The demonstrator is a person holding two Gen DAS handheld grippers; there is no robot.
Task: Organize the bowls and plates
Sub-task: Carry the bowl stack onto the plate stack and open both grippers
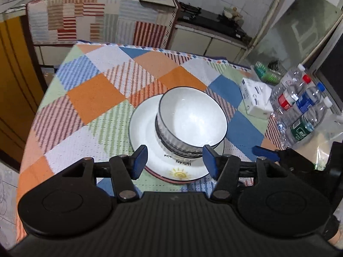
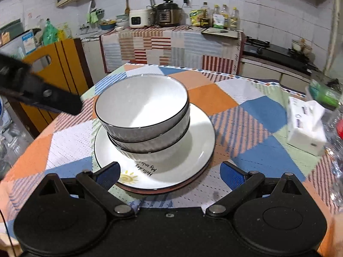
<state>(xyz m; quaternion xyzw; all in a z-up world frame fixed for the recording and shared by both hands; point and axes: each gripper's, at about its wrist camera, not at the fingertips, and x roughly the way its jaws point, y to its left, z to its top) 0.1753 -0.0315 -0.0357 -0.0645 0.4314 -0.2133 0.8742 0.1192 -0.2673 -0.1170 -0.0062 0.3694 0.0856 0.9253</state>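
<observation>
Two white bowls [image 1: 191, 117] with thin dark rims and ribbed grey outsides are sitting nested one inside the other, and the upper one is showing nothing but its bare white inside. The pair is standing on a white plate [image 1: 141, 126] printed with a yellow sun and dark lettering, and that plate is lying on another plate [image 2: 188, 185] of which only a reddish-brown edge is peeking out underneath. The whole stack is resting near the middle of the tabletop [image 1: 90, 98], which is wearing a patchwork cloth of orange, blue, green and striped squares. The left gripper [image 1: 174, 160] is hovering over the near edge of the stack with its jaws standing apart and nothing between the blue pads [image 1: 140, 160]; they are touching neither plate nor bowl. The right gripper [image 2: 169, 174] is hanging just before the same near edge, its jaws spread wide and empty as well, with the sun print showing between them. Off to the right side of the tabletop a white tissue box [image 1: 256, 98] is sitting beside several clear plastic bottles [image 1: 300, 107], which are standing close together with red, blue and white caps; what is inside them cannot be told.
</observation>
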